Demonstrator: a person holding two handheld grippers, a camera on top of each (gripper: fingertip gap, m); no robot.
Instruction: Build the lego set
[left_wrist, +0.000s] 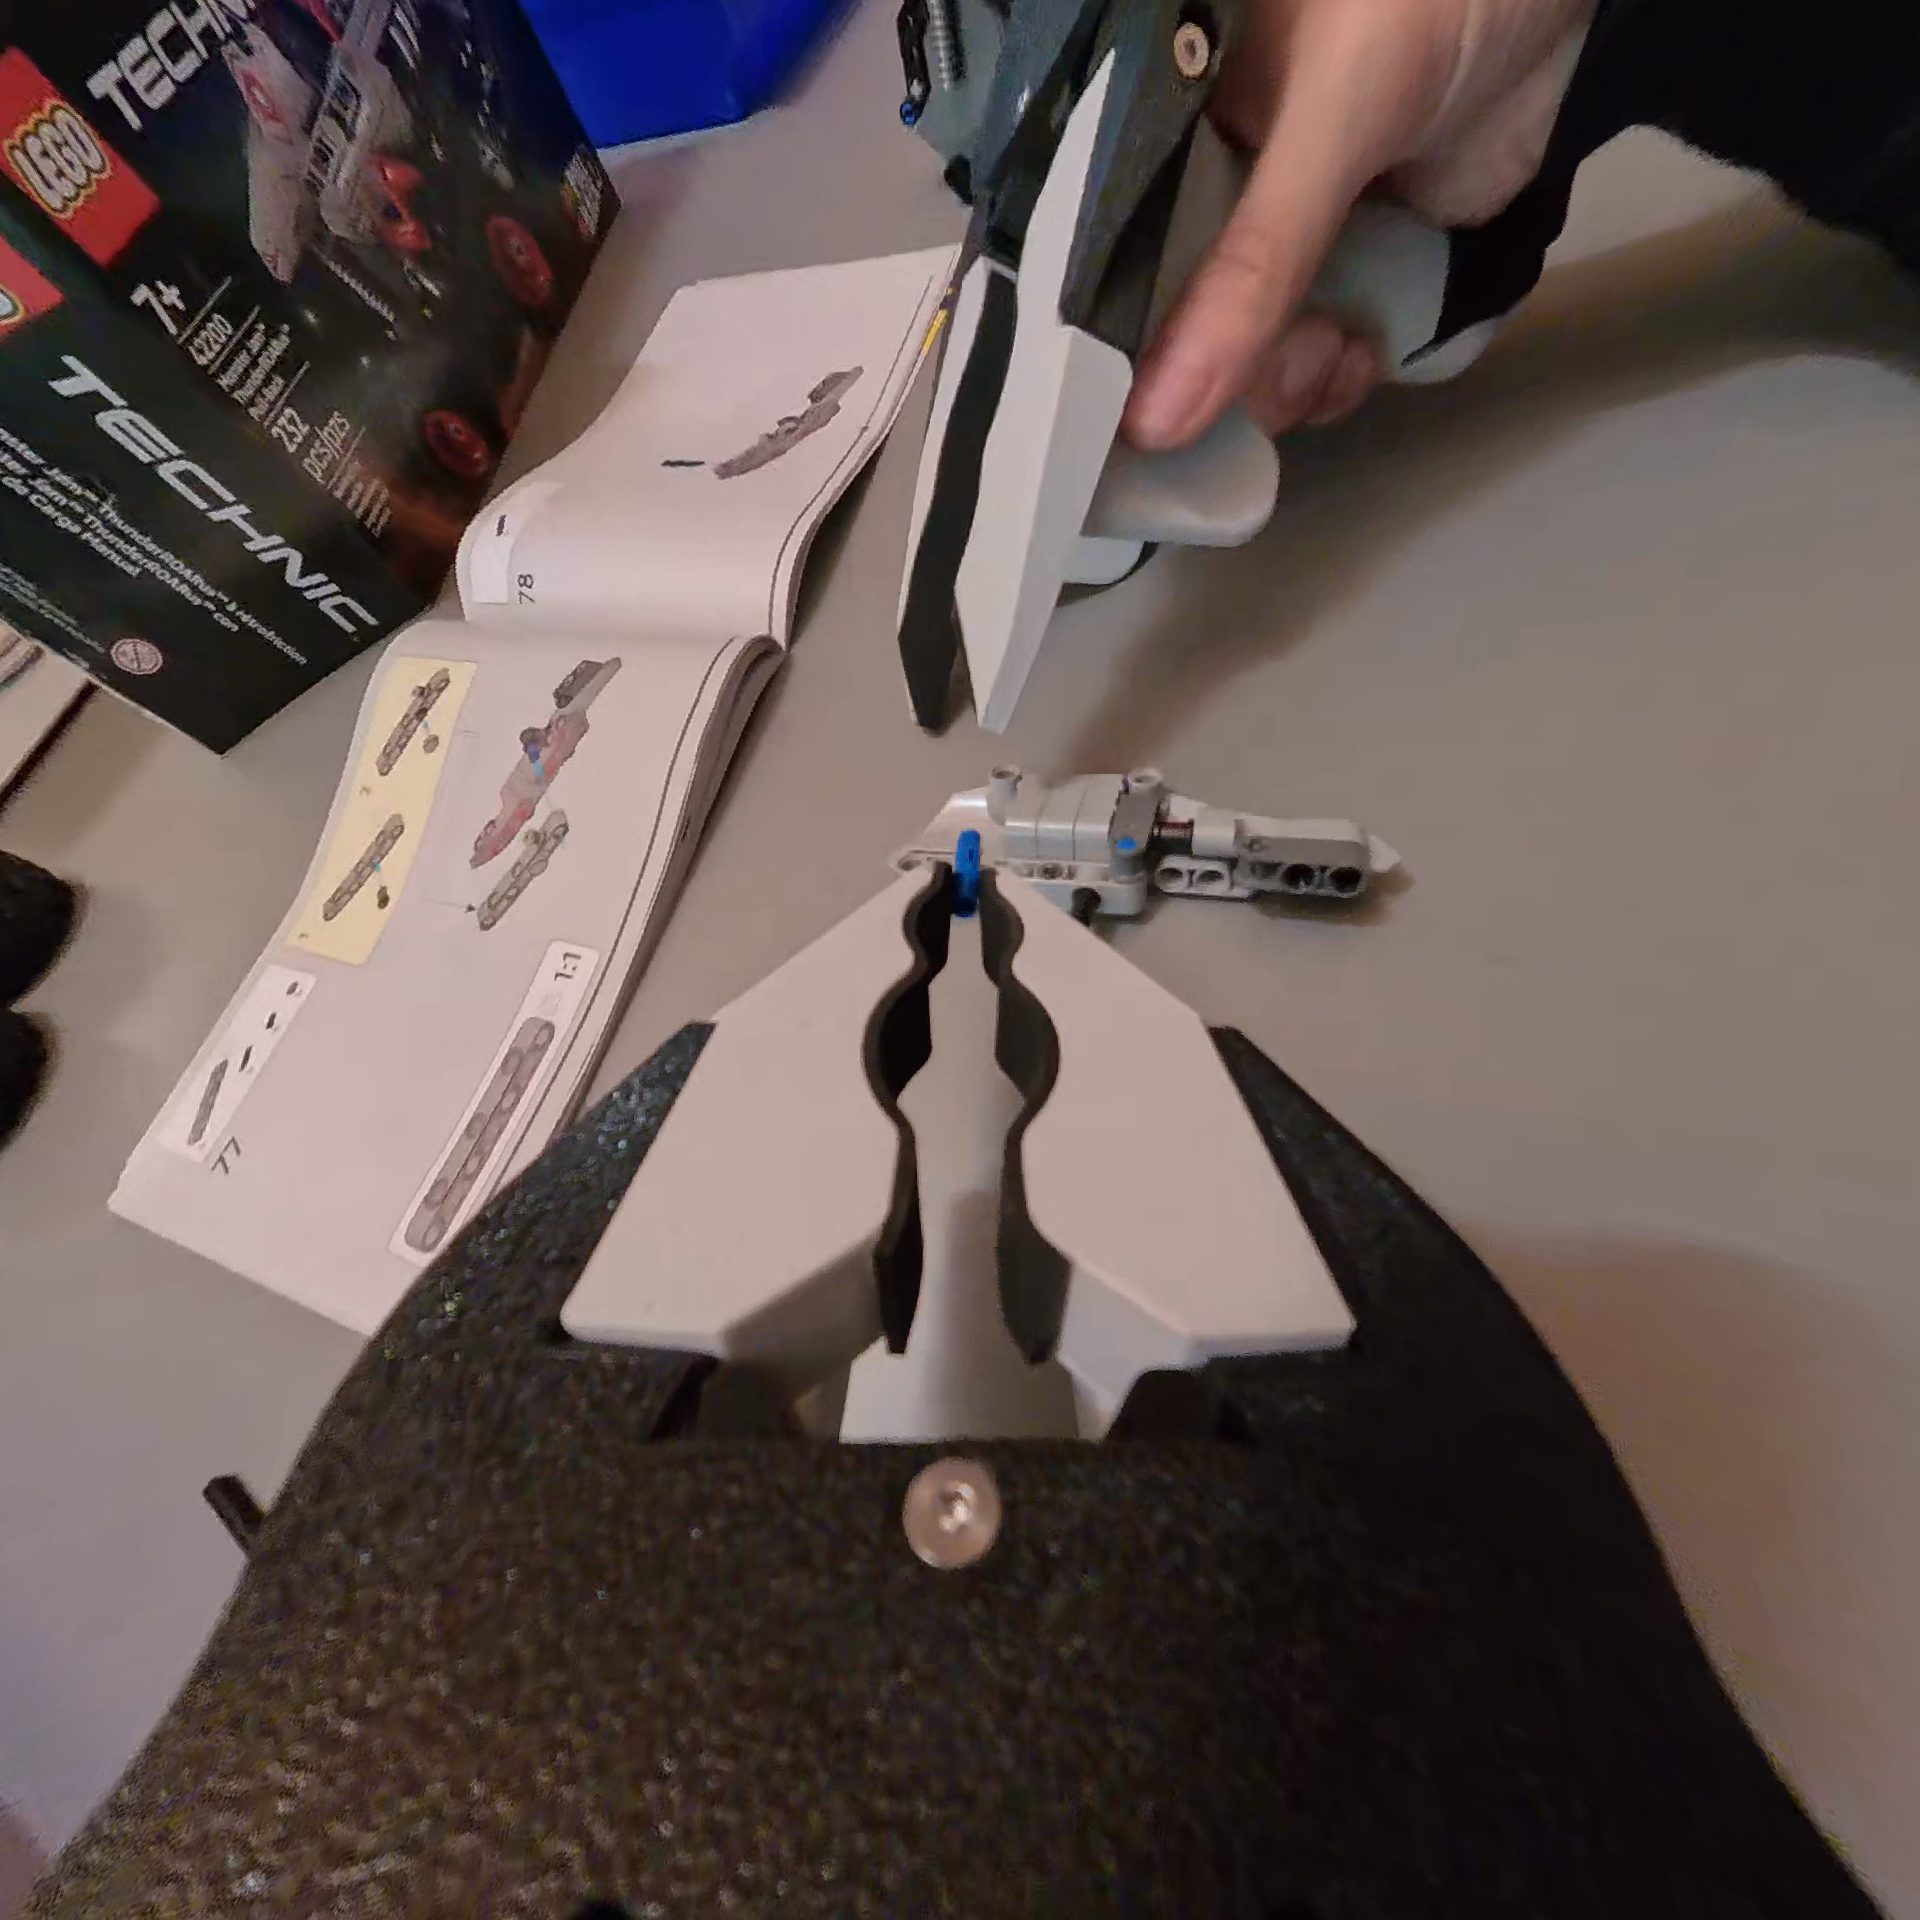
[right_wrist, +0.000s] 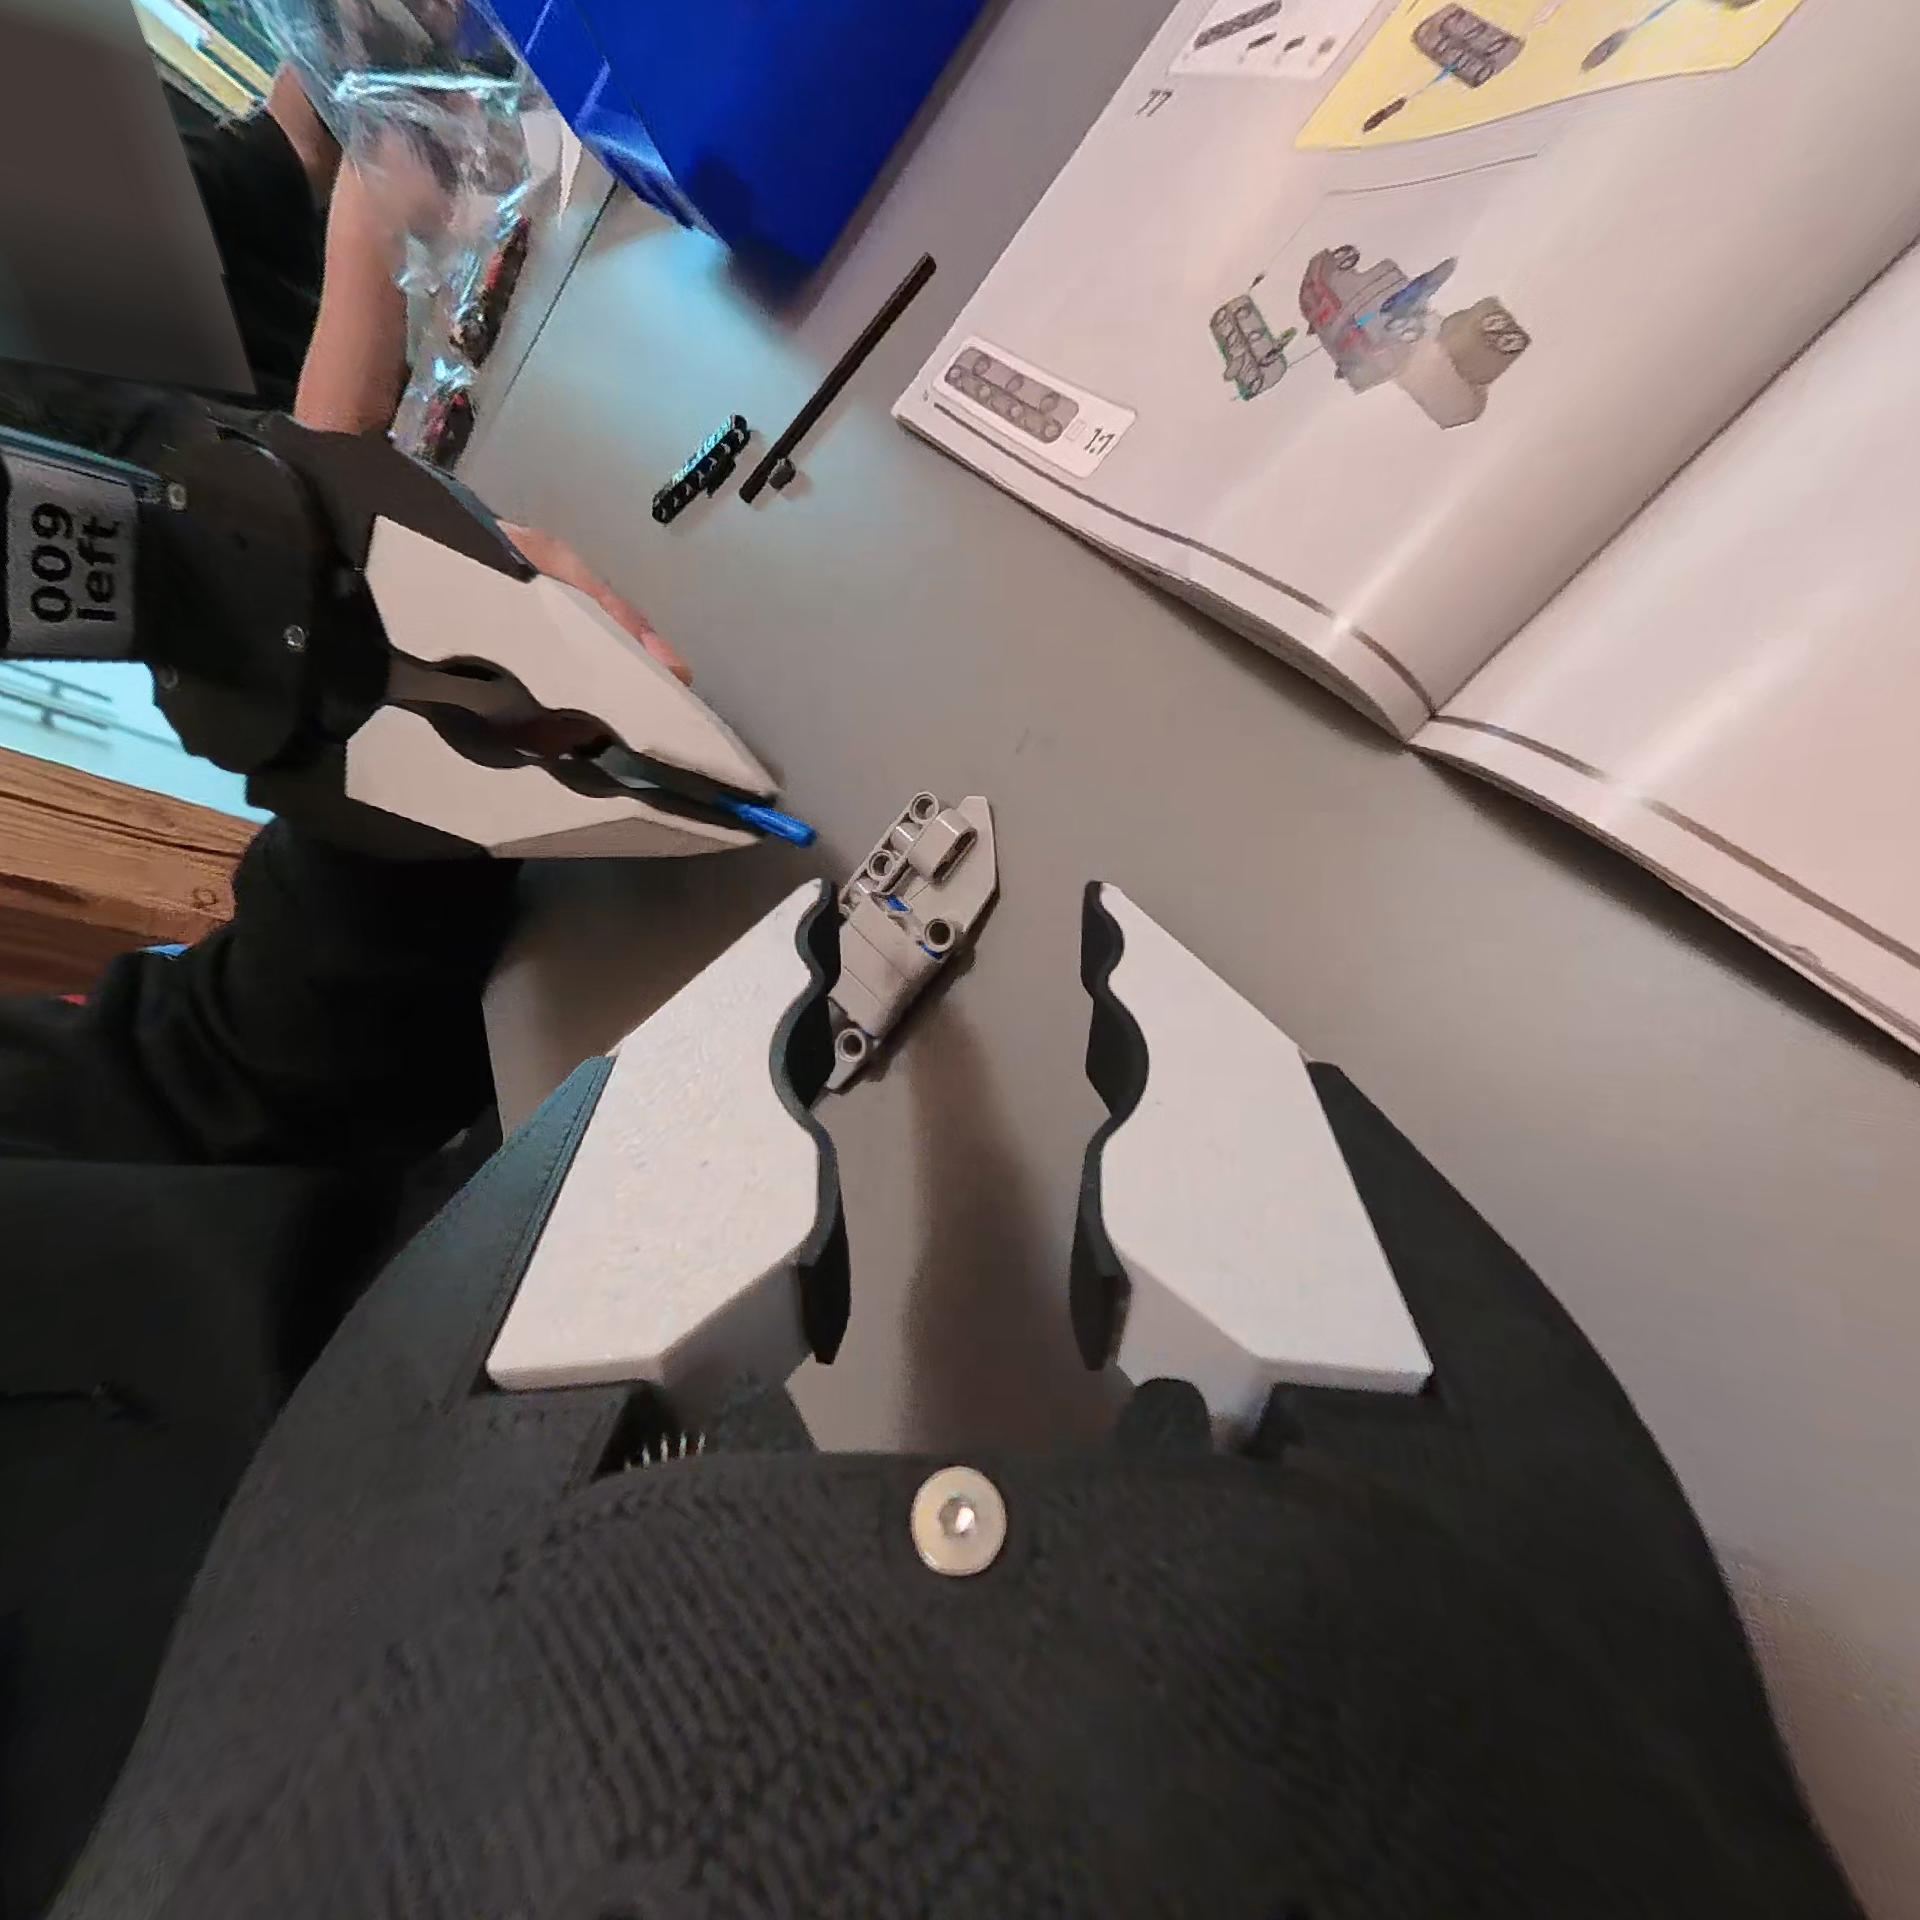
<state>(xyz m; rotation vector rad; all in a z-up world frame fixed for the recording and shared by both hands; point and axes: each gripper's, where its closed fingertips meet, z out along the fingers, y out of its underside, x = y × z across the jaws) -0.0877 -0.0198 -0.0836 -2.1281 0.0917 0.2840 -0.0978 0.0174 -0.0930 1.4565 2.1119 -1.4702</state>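
The left gripper (left_wrist: 964, 883) pinches a blue pin (left_wrist: 966, 871) at mid-frame, aimed at the grey assembly (right_wrist: 914, 935) lying on the table (right_wrist: 1351, 987); the right gripper (right_wrist: 961, 904) gapes around it, probably to steady it.

Grey table (left_wrist: 1558, 1143), blue bin (right_wrist: 769, 114), wooden surface (right_wrist: 94, 842) at the edge

L tool (left_wrist: 966, 883) pinched, R tool (right_wrist: 961, 914) agape
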